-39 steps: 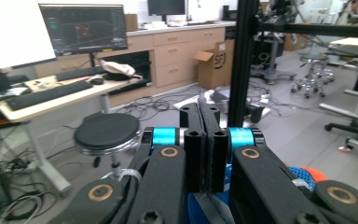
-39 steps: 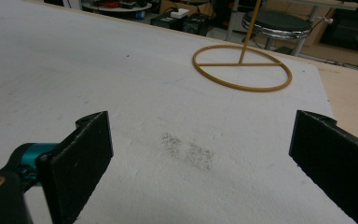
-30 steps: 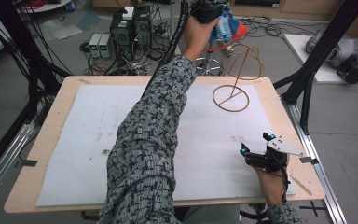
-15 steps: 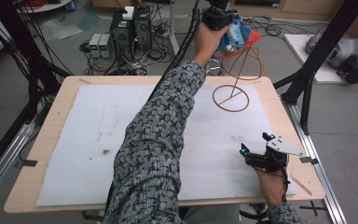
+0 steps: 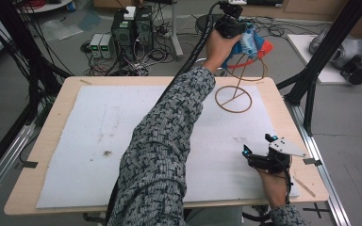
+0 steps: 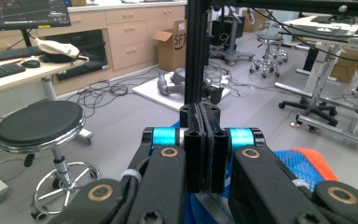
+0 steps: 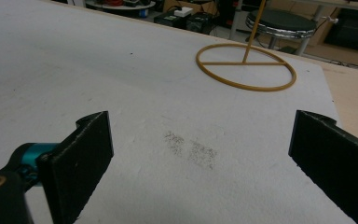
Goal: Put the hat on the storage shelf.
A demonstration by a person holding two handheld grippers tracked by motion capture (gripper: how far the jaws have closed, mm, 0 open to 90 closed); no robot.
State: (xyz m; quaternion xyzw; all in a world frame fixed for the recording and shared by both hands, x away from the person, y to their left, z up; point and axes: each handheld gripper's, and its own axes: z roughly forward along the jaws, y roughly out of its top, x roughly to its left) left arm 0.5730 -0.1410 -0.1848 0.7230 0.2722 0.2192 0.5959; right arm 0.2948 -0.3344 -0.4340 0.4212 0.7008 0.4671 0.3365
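Note:
A golden wire stand [image 5: 234, 98] stands at the table's far right, a flat ring base with a stem and a hoop on top; its base [image 7: 245, 66] lies ahead in the right gripper view. My left gripper [image 5: 241, 34] is held high just above that hoop, jaws pressed together [image 6: 204, 114]. It is shut on a blue and orange net bag [image 5: 253, 44], which hangs at the hoop and shows below the jaws [image 6: 303, 163]. My right gripper [image 5: 258, 143] rests near the table's front right corner, open [image 7: 200, 158] with nothing between its pads.
A white pad [image 5: 103, 127] covers most of the wooden table [image 5: 52, 108]. A black frame strut [image 5: 320, 61] rises at the right edge. Beyond the far edge stand a round stool [image 6: 39, 123], a black post [image 6: 196, 51] and floor cables.
My left hand has carried the net bag to the right and lower, closer over the stand's hoop. The right gripper has stayed where it was.

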